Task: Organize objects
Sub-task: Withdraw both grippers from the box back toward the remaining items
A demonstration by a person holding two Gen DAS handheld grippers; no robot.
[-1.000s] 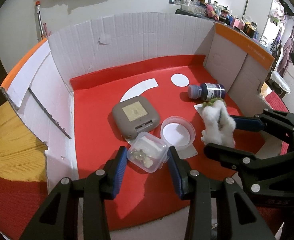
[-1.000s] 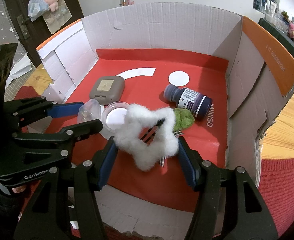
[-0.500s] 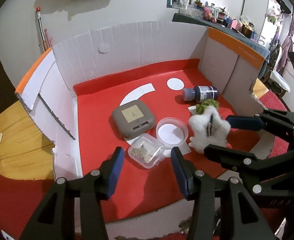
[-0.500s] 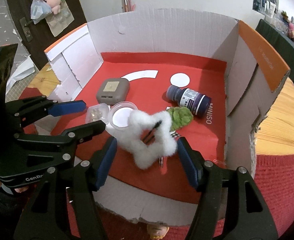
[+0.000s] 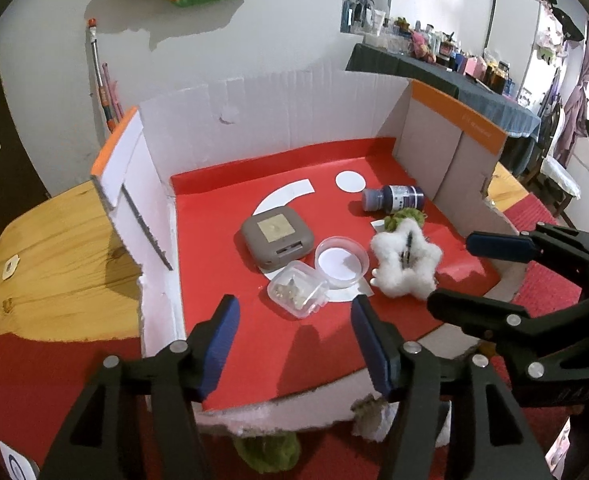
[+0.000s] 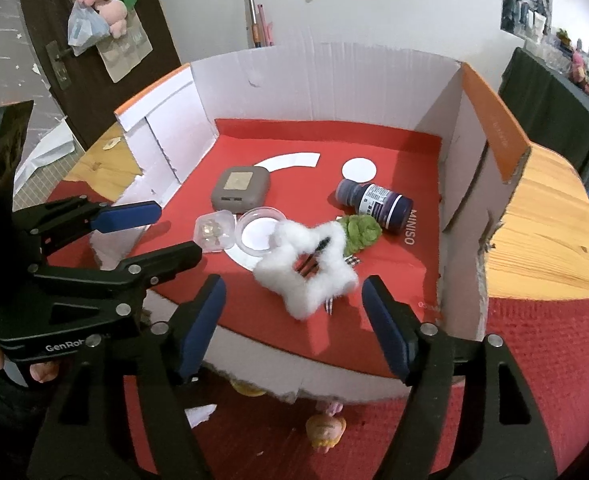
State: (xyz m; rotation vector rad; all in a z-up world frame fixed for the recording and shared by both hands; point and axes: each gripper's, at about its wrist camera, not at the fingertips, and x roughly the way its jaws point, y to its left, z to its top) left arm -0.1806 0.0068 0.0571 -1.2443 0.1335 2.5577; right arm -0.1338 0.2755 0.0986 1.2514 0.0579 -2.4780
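A small clear lidded box (image 5: 298,288) lies on the red floor of a cardboard box (image 5: 274,120), just ahead of my left gripper (image 5: 294,340). Its jaws are opening and nothing is between them. A white fluffy star (image 6: 306,276) lies free on the floor in front of my right gripper (image 6: 294,320), whose jaws are opening too, with nothing touching the pads. In the left wrist view the right gripper (image 5: 474,276) stands right of the star (image 5: 406,264). The left gripper (image 6: 154,236) shows beside the clear box (image 6: 214,232).
A round clear dish (image 5: 340,258), a grey square case (image 5: 276,238), a dark bottle on its side (image 6: 374,202) and a green fluffy tuft (image 6: 360,230) also lie on the red floor. Cardboard walls (image 6: 326,80) enclose three sides. A small doll head (image 6: 326,428) lies on the red cloth below.
Both grippers have drawn back and upward from the box floor and opened wider. The clear box and the white star, earlier between the fingers, now lie free on the floor.
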